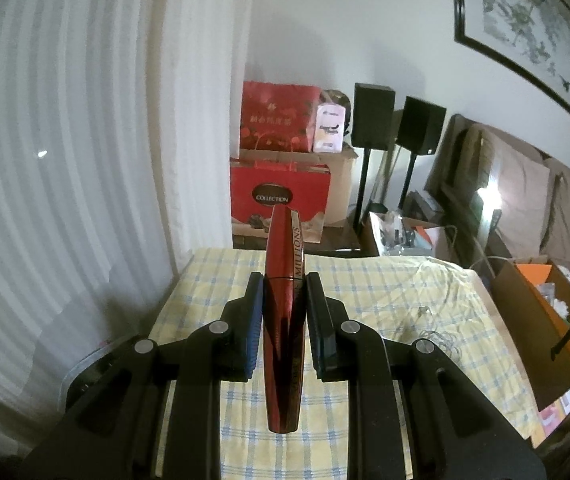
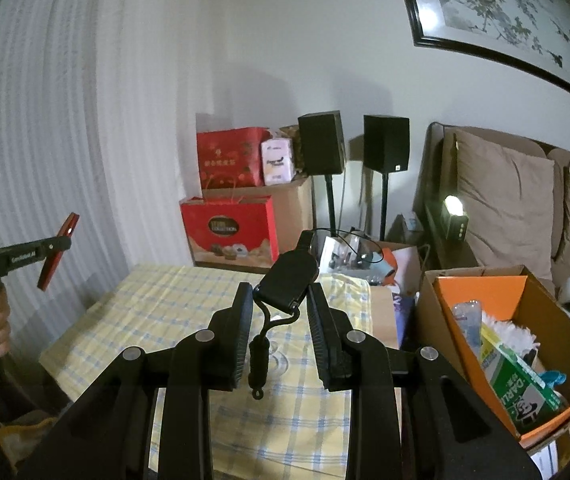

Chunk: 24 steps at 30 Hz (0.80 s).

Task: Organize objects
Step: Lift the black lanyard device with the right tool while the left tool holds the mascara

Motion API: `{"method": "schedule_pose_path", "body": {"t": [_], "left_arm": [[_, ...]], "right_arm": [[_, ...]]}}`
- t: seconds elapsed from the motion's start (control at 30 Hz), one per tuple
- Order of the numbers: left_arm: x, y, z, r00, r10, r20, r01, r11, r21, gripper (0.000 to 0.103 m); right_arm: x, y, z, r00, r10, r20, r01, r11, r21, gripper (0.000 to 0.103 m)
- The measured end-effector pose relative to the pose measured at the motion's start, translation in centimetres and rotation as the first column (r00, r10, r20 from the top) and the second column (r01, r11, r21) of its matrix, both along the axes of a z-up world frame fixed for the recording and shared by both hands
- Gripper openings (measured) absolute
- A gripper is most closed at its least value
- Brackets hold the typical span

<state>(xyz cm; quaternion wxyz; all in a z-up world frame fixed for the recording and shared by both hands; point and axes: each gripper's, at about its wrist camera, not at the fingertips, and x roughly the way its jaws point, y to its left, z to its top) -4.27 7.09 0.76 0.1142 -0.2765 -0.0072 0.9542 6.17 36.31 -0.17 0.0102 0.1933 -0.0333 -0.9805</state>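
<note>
Left gripper [image 1: 284, 304]: clamped on a glossy red mascara tube with gold lettering [image 1: 285, 280], which runs lengthwise between the pads at centre frame, above the yellow-and-blue checked cloth [image 1: 385, 300].
Right gripper [image 2: 281, 312]: clenched on a black bottle-shaped gadget with a ribbed hanging handle [image 2: 287, 280], centre frame.
Slip risk: the tube is slick and tapered, and held along its length, so it may slide out if tilted.
Swing risk: the handle dangles between the jaws and could snag.
Drop-off risk: the orange-lined cardboard box [image 2: 481, 284] at lower right looks crowded, so a release there might bounce off.
</note>
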Motion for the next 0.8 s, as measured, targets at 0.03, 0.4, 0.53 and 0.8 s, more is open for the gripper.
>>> {"method": "schedule_pose_path", "body": {"t": [0.03,0.4,0.53,0.8], "left_arm": [[0.0,0.5,-0.1,1.000,-0.010,0.011,0.010,1.000,-0.008,0.019],[1.0,5.7,-1.2,0.993,-0.110,0.049,0.111,0.993,-0.029,0.019],[1.2,6.7,-0.9,0.993,-0.112,0.045,0.114,0.993,-0.036,0.019],[1.4,7.7,0.3,0.994,-0.114,-0.001,0.114,0.993,-0.010,0.019]], "right_arm": [[0.0,0.2,-0.1,1.000,0.000,0.004,0.000,1.000,-0.003,0.027],[-1.0,1.9,0.1,1.000,0.018,0.009,-0.018,1.000,-0.003,0.027],[-1.7,3.0,0.4,1.000,0.016,-0.006,-0.016,1.000,-0.009,0.027],[-1.5,5.4,2.1,0.998,-0.008,-0.061,0.007,1.000,-0.028,0.027]]}}
